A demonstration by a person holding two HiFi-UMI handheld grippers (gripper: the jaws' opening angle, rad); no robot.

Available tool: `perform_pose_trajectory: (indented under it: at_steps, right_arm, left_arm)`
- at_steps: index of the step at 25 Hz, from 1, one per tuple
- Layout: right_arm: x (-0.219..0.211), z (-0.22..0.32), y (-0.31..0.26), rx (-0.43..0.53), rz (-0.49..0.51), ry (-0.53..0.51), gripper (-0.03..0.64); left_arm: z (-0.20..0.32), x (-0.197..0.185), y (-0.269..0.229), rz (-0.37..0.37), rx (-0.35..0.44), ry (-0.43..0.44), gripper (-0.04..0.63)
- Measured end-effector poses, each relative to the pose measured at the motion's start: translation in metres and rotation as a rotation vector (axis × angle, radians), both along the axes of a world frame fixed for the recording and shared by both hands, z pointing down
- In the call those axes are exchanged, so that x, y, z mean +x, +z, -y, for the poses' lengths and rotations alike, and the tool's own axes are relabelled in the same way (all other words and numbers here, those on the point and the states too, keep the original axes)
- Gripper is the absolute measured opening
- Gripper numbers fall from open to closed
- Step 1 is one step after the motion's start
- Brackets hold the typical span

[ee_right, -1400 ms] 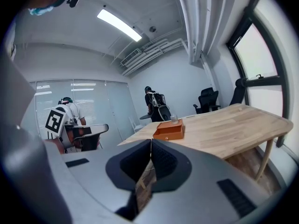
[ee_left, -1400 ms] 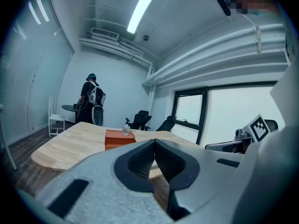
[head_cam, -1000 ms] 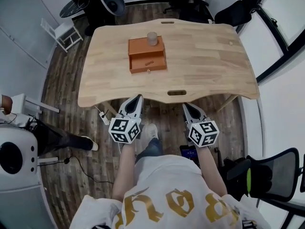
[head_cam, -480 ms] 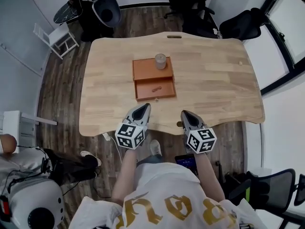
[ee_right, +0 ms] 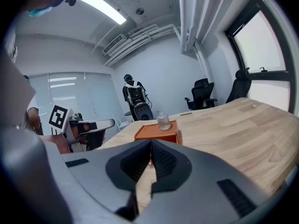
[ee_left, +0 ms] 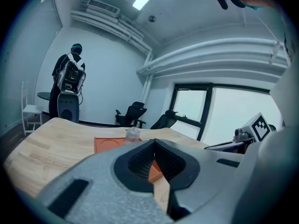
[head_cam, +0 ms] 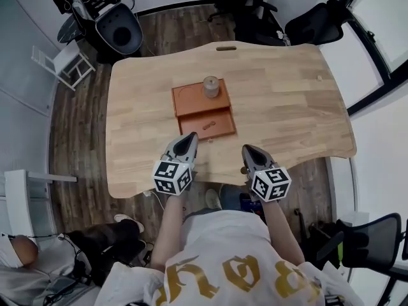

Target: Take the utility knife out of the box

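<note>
An orange box (head_cam: 194, 99) sits mid-table with its front drawer (head_cam: 215, 125) pulled out. A small orange-brown item (head_cam: 209, 125), probably the utility knife, lies in the drawer. On top of the box stands a small clear jar (head_cam: 211, 86). My left gripper (head_cam: 190, 136) is shut and empty, its tips just short of the drawer's front left corner. Further right, over the table's near edge, my right gripper (head_cam: 246, 149) is also shut and empty. The left gripper view shows the box (ee_left: 110, 143) and jar (ee_left: 132, 134) beyond the jaws; the right gripper view shows the box (ee_right: 156, 130) ahead.
The wooden table (head_cam: 287, 107) has cable slots at its near and far edges. Black office chairs (head_cam: 312, 18) stand beyond the far side, with a white stool (head_cam: 64, 69) and a dark machine (head_cam: 118, 30) at far left. A person (head_cam: 95, 247) is at lower left.
Both grippers have moved forward from in front of the table to over its near edge, closer to the box. Both stayed shut.
</note>
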State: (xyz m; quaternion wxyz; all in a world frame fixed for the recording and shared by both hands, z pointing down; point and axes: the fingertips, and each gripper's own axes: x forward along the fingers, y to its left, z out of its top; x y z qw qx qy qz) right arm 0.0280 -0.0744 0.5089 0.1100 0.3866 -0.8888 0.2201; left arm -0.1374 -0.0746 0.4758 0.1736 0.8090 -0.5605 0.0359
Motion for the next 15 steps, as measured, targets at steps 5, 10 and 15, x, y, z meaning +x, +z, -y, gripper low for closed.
perform_pose_trajectory:
  at_steps: [5,10,15]
  right_arm:
    - [-0.014,0.013,0.001,0.006,0.006,-0.019,0.011]
    - [-0.024,0.029,-0.002,0.01,0.019,-0.035,0.012]
    - [-0.028,0.04,0.004,-0.004,0.018,-0.036,0.011]
  left_arm:
    - [0.014,-0.011,0.001,0.002,0.003,-0.009,0.009]
    - [0.025,-0.024,0.001,0.001,-0.003,-0.025,0.009]
    - [0.035,-0.029,0.012,-0.018,-0.035,-0.035,0.009]
